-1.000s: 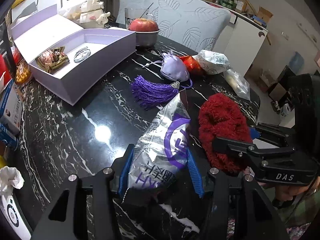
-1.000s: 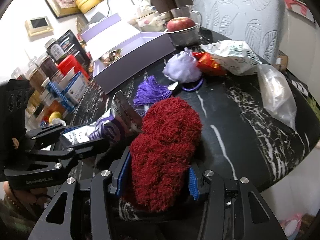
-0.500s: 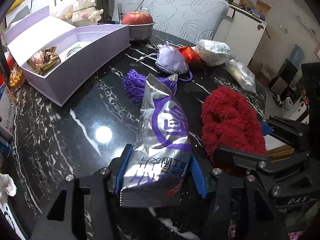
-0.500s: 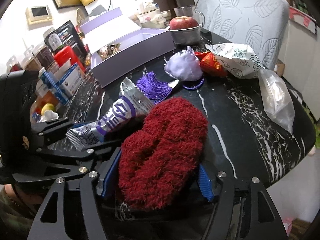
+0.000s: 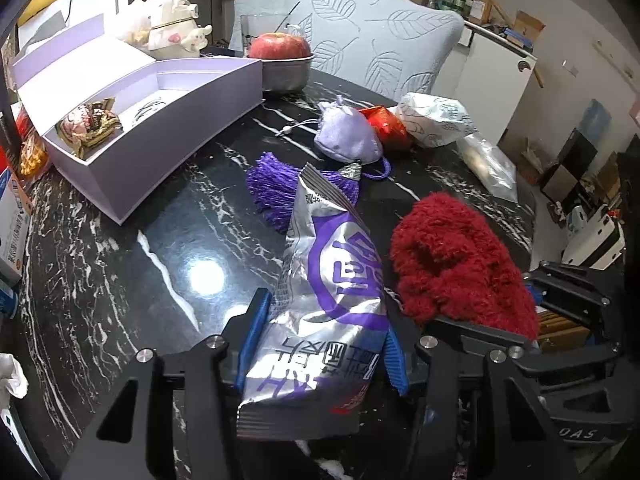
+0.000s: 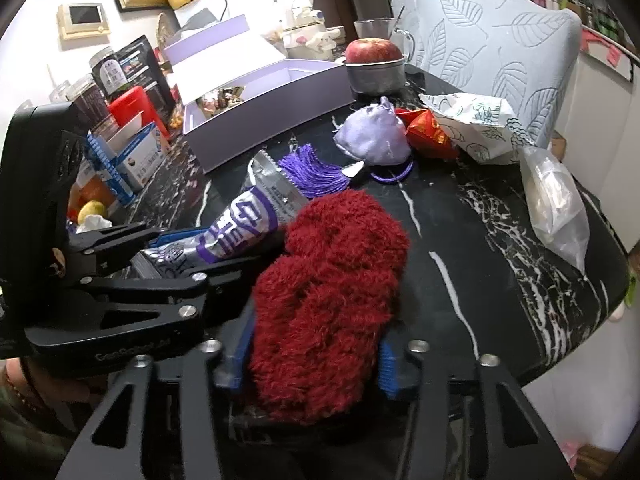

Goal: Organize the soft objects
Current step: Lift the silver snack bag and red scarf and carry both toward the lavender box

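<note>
My left gripper [image 5: 320, 340] is shut on a silver and purple snack packet [image 5: 332, 280], held over the black marble table [image 5: 160, 240]. The packet also shows in the right wrist view [image 6: 240, 224]. My right gripper [image 6: 312, 360] is shut on a fluffy dark red slipper [image 6: 332, 288], which also shows in the left wrist view [image 5: 456, 264] beside the packet. A lilac pouch [image 5: 348, 140] with a purple tassel [image 5: 272, 188] lies further back. A red packet [image 5: 384, 124] lies beside the pouch.
An open lilac gift box [image 5: 152, 112] stands at the back left. A metal bowl with an apple [image 5: 280, 60], a white printed bag [image 5: 436, 120] and a clear plastic bag [image 5: 488, 168] lie at the back right. Boxes and jars [image 6: 120, 148] crowd the left edge.
Both grippers have risen and pulled back a little with their loads. The packet now lies flatter, with its printed face up. The slipper has been lifted alongside it.
</note>
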Demonstrator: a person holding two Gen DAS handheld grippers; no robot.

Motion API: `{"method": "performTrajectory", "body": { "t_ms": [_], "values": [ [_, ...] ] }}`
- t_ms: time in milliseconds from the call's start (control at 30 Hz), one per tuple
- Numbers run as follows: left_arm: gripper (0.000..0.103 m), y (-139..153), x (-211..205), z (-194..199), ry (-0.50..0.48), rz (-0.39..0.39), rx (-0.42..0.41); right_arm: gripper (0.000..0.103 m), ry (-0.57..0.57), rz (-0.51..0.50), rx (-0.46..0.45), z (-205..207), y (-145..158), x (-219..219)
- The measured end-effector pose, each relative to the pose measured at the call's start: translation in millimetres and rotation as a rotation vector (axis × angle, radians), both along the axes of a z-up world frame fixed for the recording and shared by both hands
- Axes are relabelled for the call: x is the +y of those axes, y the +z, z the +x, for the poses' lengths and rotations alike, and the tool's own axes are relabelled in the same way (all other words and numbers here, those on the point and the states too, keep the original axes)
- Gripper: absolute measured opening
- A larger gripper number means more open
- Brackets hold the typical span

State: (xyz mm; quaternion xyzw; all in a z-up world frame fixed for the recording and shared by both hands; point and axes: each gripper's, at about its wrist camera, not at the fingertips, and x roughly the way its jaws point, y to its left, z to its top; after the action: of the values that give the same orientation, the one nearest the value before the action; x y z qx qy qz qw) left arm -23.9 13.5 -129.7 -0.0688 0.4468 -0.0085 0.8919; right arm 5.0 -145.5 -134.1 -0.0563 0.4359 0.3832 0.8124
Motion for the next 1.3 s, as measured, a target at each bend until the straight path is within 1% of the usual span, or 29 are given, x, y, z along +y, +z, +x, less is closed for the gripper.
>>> {"method": "performTrajectory", "body": {
  "t_ms": [67, 167, 367, 633, 700, 800, 867, 1000, 1167, 1300],
  "values": [
    [0.049, 2, -2, -3, -0.007, -0.005, -0.007, 0.039, 0.008, 0.005, -0.001, -2, 0, 0],
    [0.049, 7, -5, -11, -0.014, -0.009, -0.022, 0.037, 0.022, 0.009, -0.009, -5, 2, -1],
    [0.049, 21, -4, -28, 0.003, -0.008, -0.055, 0.037, 0.036, 0.050, 0.002, -13, 8, -7],
    [0.045, 54, -1, -53, 0.032, 0.020, -0.131, 0.037, 0.074, 0.110, -0.037, -30, 30, -11],
    [0.045, 58, 0, -55, 0.038, 0.022, -0.149, 0.037, 0.091, 0.132, -0.053, -34, 37, -11],
    [0.045, 54, 4, -55, 0.060, 0.034, -0.137, 0.037, 0.111, 0.132, -0.078, -36, 41, -4],
    [0.044, 50, 10, -58, 0.081, 0.017, -0.130, 0.037, 0.112, 0.123, -0.088, -34, 40, -1],
    [0.044, 43, 17, -63, 0.097, -0.021, -0.117, 0.037, 0.100, 0.119, -0.065, -31, 34, -5],
    [0.045, 29, 20, -57, 0.114, -0.049, -0.030, 0.038, 0.095, 0.111, -0.042, -32, 27, -6],
    [0.045, 20, 21, -53, 0.116, -0.051, 0.013, 0.038, 0.094, 0.110, -0.036, -31, 25, -8]
  ]
}}
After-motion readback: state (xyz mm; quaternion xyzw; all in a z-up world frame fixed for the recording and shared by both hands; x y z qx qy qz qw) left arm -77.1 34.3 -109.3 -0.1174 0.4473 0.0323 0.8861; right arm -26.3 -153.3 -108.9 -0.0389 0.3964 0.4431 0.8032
